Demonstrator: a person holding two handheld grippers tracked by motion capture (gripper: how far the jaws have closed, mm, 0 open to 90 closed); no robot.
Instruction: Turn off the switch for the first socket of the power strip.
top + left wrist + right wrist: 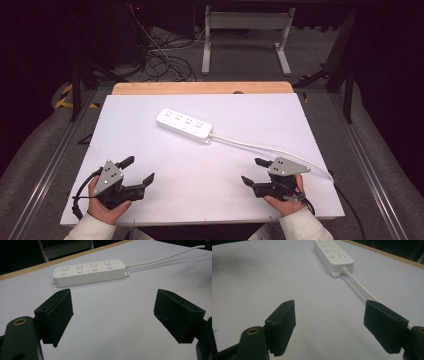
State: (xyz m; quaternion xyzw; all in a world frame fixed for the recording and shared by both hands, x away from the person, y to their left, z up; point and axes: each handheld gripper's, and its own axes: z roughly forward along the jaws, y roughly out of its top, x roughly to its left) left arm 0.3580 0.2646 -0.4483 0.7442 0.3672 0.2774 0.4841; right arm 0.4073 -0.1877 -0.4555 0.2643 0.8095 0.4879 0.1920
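A white power strip point(184, 125) with several sockets and round switches lies on the white table top point(150, 115), slightly back of centre. Its white cable point(270, 148) runs right and down toward the table's right edge. My left gripper point(139, 170) rests near the front left, open, nothing between its jaws. My right gripper point(254, 171) rests near the front right, also open and empty. The left gripper view has the strip point(89, 273) ahead of the spread jaws. In the right gripper view the strip point(333, 255) lies far ahead, and its cable point(362, 287) passes behind the right jaw.
A wooden strip point(202, 88) borders the table's far edge. Beyond it stand a white metal frame point(245, 35) and a tangle of dark cables point(160, 60) on the floor. Metal rails point(45, 170) run along both sides of the table.
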